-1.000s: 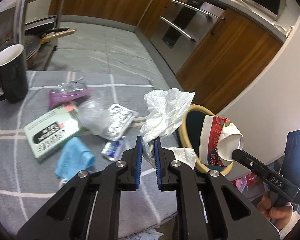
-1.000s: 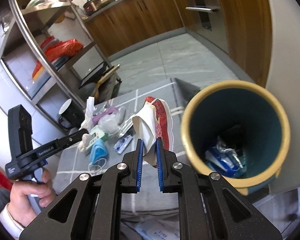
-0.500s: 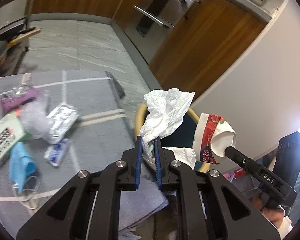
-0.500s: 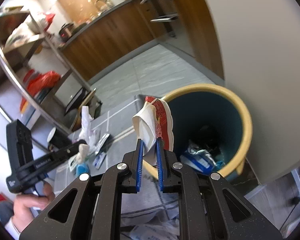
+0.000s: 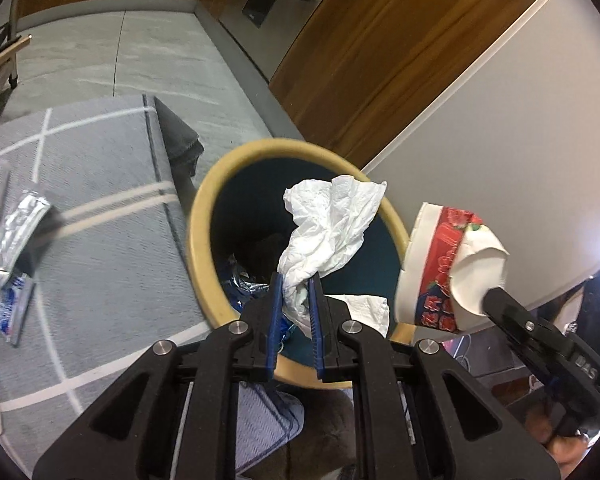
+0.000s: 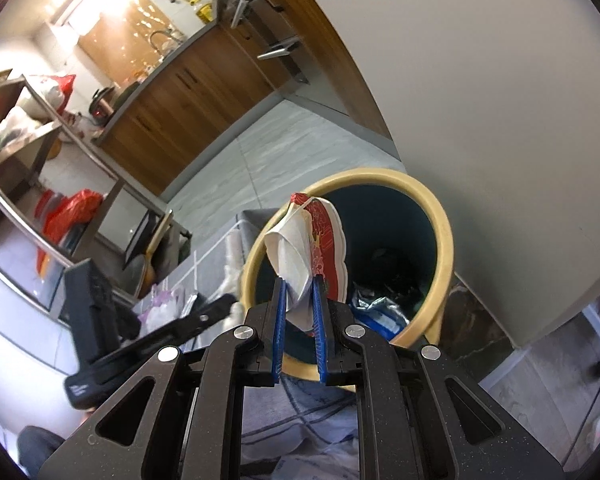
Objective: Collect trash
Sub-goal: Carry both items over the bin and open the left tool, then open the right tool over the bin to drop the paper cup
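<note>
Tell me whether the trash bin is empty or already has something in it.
Not empty. Down inside the trash bin the right wrist view shows a blue-and-white wrapper and darker items at the bottom; how full it is cannot be told.

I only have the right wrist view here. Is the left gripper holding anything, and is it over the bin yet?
Observer: Yes. The left gripper is shut on a crumpled white tissue, held above the bin opening.
Operator: Any trash left on the table that I can't see?
Observer: A blue and white wrapper lies flat on the grey tablecloth, left of the bin.
Operator: And how does my paper cup sit, seen from that side?
Observer: The paper cup is crushed, pinched at its white rim by the right gripper, and it appears at the bin's right rim rather than over the middle.
</note>
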Available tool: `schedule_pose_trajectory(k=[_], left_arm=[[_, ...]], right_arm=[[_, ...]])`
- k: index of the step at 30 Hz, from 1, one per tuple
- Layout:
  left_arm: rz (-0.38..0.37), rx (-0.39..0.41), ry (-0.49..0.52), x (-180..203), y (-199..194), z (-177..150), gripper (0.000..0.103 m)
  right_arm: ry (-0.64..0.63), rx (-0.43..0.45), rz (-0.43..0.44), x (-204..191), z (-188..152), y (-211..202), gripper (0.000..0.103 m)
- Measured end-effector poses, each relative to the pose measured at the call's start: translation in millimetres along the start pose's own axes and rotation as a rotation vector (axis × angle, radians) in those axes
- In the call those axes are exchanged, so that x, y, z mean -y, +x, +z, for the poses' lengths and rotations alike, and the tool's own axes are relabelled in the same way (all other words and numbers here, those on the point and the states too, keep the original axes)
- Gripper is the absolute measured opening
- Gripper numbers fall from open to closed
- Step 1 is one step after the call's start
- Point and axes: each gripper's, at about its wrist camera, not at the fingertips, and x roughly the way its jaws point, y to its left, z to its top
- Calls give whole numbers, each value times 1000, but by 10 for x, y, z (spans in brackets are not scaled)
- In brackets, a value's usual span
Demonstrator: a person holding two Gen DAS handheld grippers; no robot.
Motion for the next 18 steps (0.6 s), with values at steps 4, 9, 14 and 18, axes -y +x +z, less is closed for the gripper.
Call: schedule_pose_trajectory(k=[4,9,14,18], left_arm=[[18,-34,-17,-5,151,-22,23],[11,-36,-16,24,170,-39,44],[34,7,-11,-10,-22,-32,64],[51,44,-5,-90,-231,-13,66]], right_arm=[[19,-9,-6,65,-17,13,14],[33,-12,-12,102,-6,36,14],[40,-27,-26,101,-2,126,14],[20,-45,-55,59,-14,243,14]])
